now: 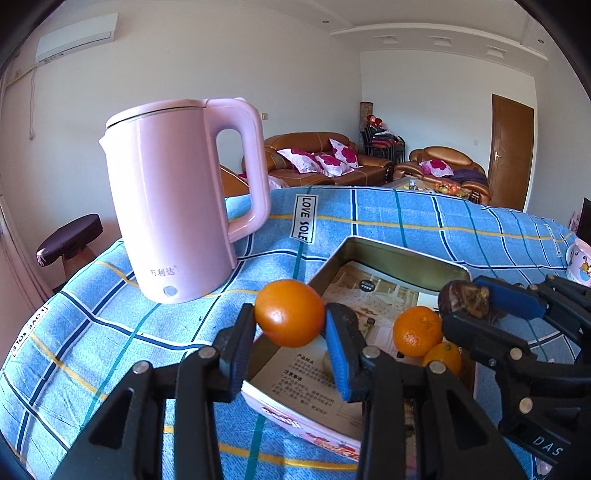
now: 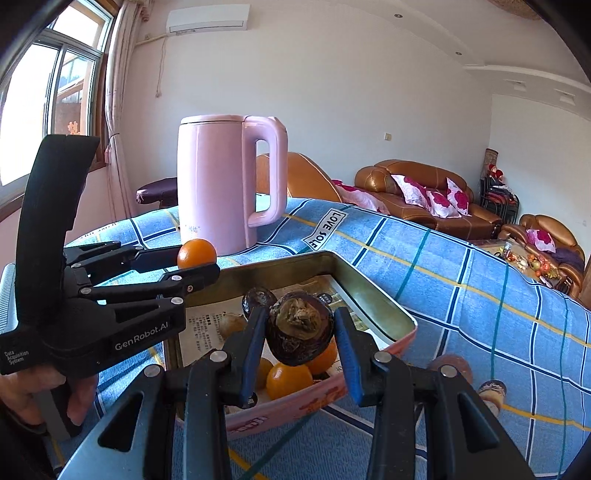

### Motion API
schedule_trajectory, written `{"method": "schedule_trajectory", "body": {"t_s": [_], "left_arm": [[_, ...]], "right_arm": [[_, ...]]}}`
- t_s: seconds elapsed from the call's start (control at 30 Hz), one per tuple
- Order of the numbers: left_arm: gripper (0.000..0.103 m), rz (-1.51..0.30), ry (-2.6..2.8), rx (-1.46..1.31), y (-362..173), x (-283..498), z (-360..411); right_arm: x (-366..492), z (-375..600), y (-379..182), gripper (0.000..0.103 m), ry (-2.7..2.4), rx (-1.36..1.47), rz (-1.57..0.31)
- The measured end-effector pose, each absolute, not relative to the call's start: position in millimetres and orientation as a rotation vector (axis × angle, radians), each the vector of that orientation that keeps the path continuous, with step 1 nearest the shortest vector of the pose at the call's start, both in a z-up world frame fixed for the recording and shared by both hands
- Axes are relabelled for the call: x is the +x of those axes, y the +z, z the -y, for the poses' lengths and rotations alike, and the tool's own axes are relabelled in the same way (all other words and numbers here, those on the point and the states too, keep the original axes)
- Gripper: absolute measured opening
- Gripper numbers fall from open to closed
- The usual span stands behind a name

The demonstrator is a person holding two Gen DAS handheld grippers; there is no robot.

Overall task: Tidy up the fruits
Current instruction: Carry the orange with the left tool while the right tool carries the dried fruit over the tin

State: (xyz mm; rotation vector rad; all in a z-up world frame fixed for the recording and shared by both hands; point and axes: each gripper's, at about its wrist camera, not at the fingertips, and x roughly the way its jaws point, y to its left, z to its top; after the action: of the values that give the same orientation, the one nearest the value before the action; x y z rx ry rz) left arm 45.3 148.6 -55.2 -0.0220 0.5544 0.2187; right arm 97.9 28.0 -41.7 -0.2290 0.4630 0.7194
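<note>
- Closest to the left wrist lens, the left gripper [image 1: 290,325] is clamped on an orange [image 1: 289,312], its blue pads pressing the fruit from both sides, above the near-left rim of the tin.
- Nearest the right wrist lens, the right gripper [image 2: 300,332] is clamped on a dark brown fruit [image 2: 300,332] with a rough tan patch on top, held over the near part of the tin.
- Below both sits an open heart-shaped tin [image 1: 391,254] with metal walls and a pink outer side, lined with a printed paper sheet [image 1: 314,384].
- Inside the tin lie two more oranges [image 1: 416,330], touching each other, plus another dark fruit [image 2: 258,297] and a pale round thing, partly hidden by the right gripper's fingers.
- Behind the tin, a pink electric kettle [image 1: 173,206] stands upright on the blue checked cloth [image 1: 461,229] with its handle turned right; it is near the tin but apart from it.
- Both grippers point forward and somewhat downward, side by side; in the right wrist view a hand [image 2: 79,397] grasps the left gripper's handle at lower left.
- Across the room are brown leather sofas [image 1: 325,162] with floral cushions, a wooden door [image 1: 511,151] and a wall air conditioner [image 2: 208,18].
</note>
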Motion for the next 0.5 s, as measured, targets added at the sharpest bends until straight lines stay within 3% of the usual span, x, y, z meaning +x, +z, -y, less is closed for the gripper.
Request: {"method": "schedule_trajectory", "body": {"t_s": [0.5], "left_arm": [[0.039, -0.577, 0.199, -0.033, -58.4, 48.9, -149.0]], "right_arm": [[102.6, -38.2, -47.7, 0.04, 0.731, -0.234, -0.477]]}}
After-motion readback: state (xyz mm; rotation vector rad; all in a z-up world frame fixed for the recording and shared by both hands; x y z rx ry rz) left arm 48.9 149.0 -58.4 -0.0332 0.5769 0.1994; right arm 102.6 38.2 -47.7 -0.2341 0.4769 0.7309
